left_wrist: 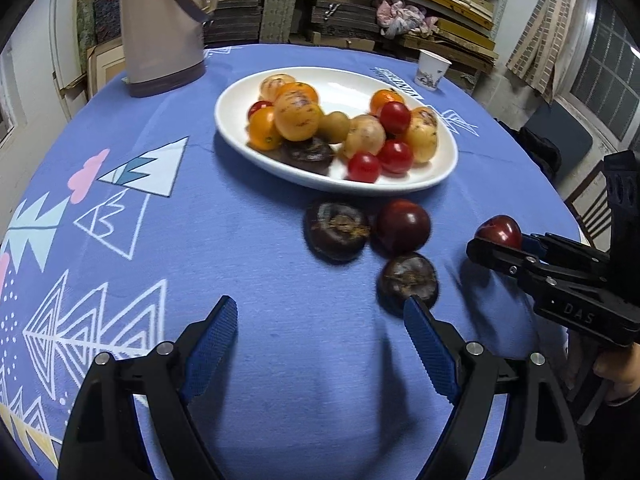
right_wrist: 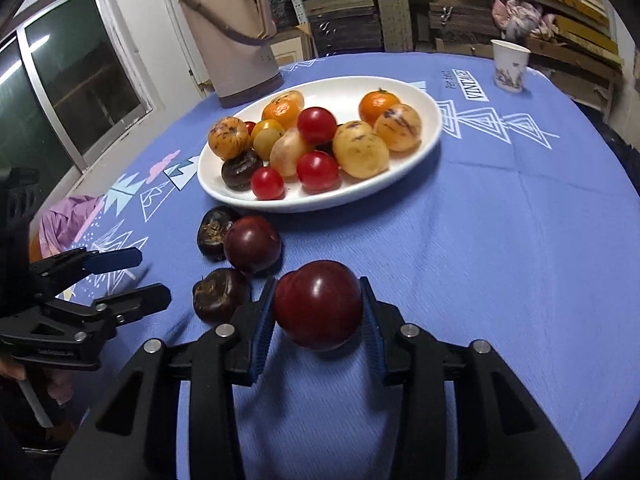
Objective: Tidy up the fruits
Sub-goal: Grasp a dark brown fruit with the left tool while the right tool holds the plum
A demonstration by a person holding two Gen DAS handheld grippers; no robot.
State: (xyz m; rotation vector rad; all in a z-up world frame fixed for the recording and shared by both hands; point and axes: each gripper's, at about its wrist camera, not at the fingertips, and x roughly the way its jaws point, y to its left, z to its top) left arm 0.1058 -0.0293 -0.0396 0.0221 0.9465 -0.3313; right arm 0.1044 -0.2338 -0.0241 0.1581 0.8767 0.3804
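Note:
My right gripper [right_wrist: 318, 284] is shut on a dark red plum [right_wrist: 318, 310], its blue pads pressing both sides just above the blue tablecloth; the left wrist view shows that plum [left_wrist: 500, 232] at the right. A second dark plum [left_wrist: 402, 226] and two dark brown round fruits [left_wrist: 336, 230] [left_wrist: 408, 280] lie on the cloth in front of the white plate [left_wrist: 440, 176]. The plate holds orange, speckled yellow and small red fruits. My left gripper [left_wrist: 320, 304] is open over bare cloth, its right fingertip beside the nearer brown fruit.
A tall beige thermos [right_wrist: 232, 40] stands behind the plate at the left. A paper cup [right_wrist: 510, 66] sits near the far right edge of the round table. Shelves of boards fill the background. A person's hand shows at each gripper's handle.

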